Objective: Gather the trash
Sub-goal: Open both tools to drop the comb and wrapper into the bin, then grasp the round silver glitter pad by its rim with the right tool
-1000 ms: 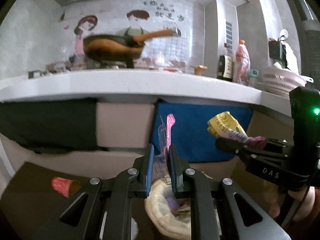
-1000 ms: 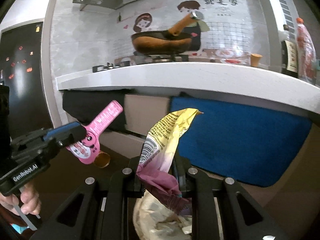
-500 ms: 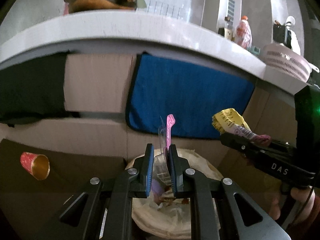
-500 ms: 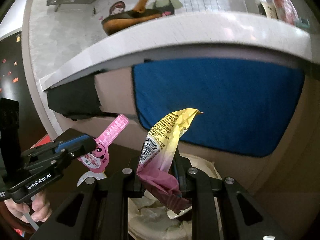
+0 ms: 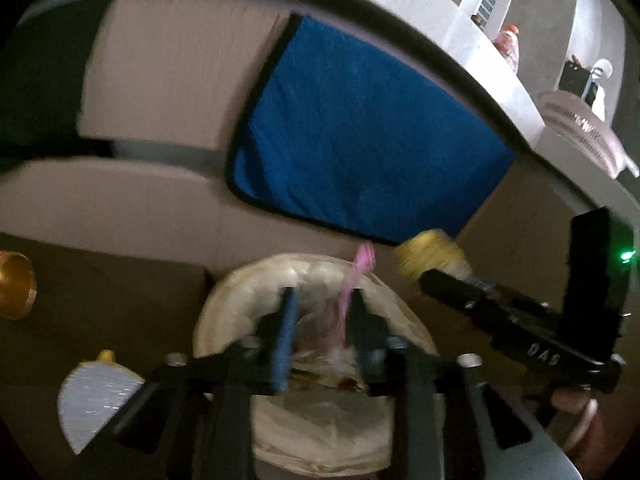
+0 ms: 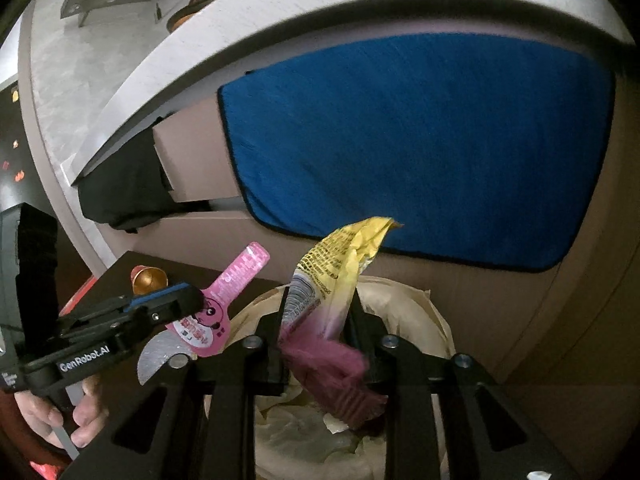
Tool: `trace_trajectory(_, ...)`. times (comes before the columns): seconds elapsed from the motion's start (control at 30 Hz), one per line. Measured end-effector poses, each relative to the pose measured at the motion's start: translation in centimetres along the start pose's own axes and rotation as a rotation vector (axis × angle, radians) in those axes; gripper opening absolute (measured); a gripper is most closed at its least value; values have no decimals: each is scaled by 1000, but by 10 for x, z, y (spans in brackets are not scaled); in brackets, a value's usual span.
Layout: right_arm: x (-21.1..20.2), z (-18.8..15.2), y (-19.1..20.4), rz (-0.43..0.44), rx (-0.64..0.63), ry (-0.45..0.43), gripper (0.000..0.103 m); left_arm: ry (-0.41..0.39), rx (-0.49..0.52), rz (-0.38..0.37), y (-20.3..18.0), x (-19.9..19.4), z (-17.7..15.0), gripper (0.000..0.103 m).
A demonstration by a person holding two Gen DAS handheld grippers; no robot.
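My left gripper (image 5: 322, 312) stands over the lined trash bin (image 5: 224, 316) with its jaws spread and the pink-and-clear wrapper (image 5: 352, 284) loose between them. In the right wrist view the left gripper (image 6: 188, 304) and the pink wrapper (image 6: 224, 304) show at the left. My right gripper (image 6: 318, 308) is shut on a yellow-and-purple snack wrapper (image 6: 340, 264) above the bin (image 6: 416, 308). In the left wrist view the right gripper (image 5: 436, 280) and its yellow wrapper (image 5: 424, 252) show at the right.
A red-and-gold paper cup (image 5: 16, 284) lies on the dark floor at the left, also in the right wrist view (image 6: 148, 278). A white fan-shaped scrap (image 5: 88, 400) lies nearer. A blue towel (image 5: 360, 148) hangs on the cabinet under the counter (image 6: 280, 28).
Both grippers have dropped and tilted down over the bin. My left gripper's jaws have opened around the pink wrapper. The right gripper stays shut on the yellow wrapper.
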State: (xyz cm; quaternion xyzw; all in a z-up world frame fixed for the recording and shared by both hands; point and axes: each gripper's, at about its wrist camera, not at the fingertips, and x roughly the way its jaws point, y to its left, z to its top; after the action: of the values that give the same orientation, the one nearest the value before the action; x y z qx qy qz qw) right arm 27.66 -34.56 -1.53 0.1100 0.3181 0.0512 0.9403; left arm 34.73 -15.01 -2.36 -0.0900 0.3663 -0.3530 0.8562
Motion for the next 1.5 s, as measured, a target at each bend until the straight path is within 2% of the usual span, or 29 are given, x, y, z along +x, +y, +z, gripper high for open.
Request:
trace_trajectory(0.03,3,-1,-1,-12,6,8,47,9,-14,-13,3,1,1,44)
trace_trajectory(0.1,7,-4,-3,-30,19,13,47,10,-42,-16,12,-2,3,44)
trace_trajectory(0.23,9,-9,-8,-36,52,25,47,-19,-49,58,27,-18,7,44)
trace_trajectory(0.37,8,-10,-3,-52,46,30,47,-54,-14,216,47,-42,-1,44)
trace_trajectory(0.47,7,-10,6,-46,34,23,47,-124,23,395,65,-65,-10,44)
trace_trajectory(0.5,7,-10,10,-37,31,21,47,-149,16,460,76,-74,-13,44)
trace_trajectory(0.57,9,-10,18,-20,26,20,47,-171,-42,511,98,-90,-17,44)
trace_trajectory(0.63,12,-12,27,2,21,23,47,-172,-116,519,121,-102,-22,44)
trace_trajectory(0.73,22,-17,47,46,2,47,47,-132,-189,495,148,-113,-34,44)
trace_trajectory(0.87,42,-28,78,104,-39,106,47,-110,-221,515,170,-121,-49,44)
trace_trajectory(1.03,70,-50,127,195,-113,190,47,-97,-249,492,187,-137,-62,44)
trace_trajectory(1.17,98,-67,156,222,-141,270,47,-84,-248,485,193,-153,-69,44)
trace_trajectory(1.3,116,-81,172,166,-148,317,45,-63,-246,451,196,-170,-77,44)
trace_trajectory(1.5,136,-90,168,85,-47,335,45,-56,-219,437,196,-196,-91,44)
